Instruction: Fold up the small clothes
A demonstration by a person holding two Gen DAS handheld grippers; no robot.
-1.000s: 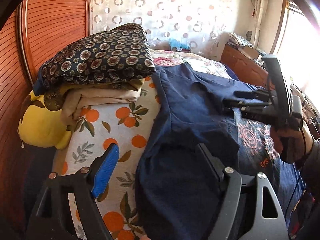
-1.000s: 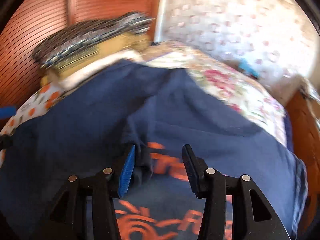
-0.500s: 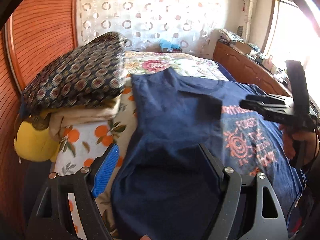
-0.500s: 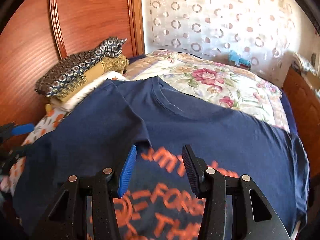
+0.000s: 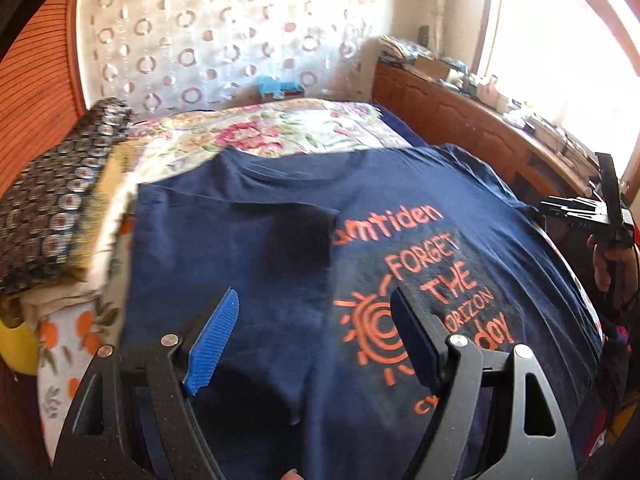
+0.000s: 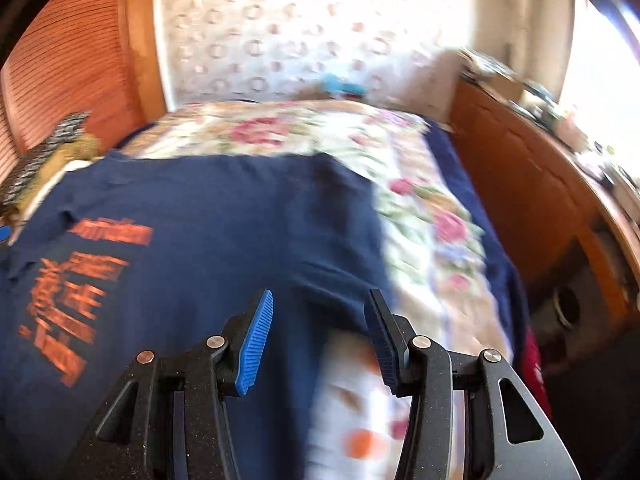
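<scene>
The navy T-shirt (image 5: 280, 248) lies spread on the bed (image 6: 420, 200) beneath both empty, spread grippers: left gripper (image 5: 316, 336), right gripper (image 6: 320, 332). The sleeve fold is likely under way; next, pinch the edge below the right gripper.

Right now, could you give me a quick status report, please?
Left gripper and right gripper open, empty. Navy T-shirt spread print-up on bed. Nothing in the way.

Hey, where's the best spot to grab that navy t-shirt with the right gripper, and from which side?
Probably the navy t-shirt's right side edge, where it ends against the floral bedspread. That edge lies flat and exposed just ahead of the open right gripper, so come in from the bedspread side, one finger under the hem. The view is blurred, so exact layering is unclear.
</scene>
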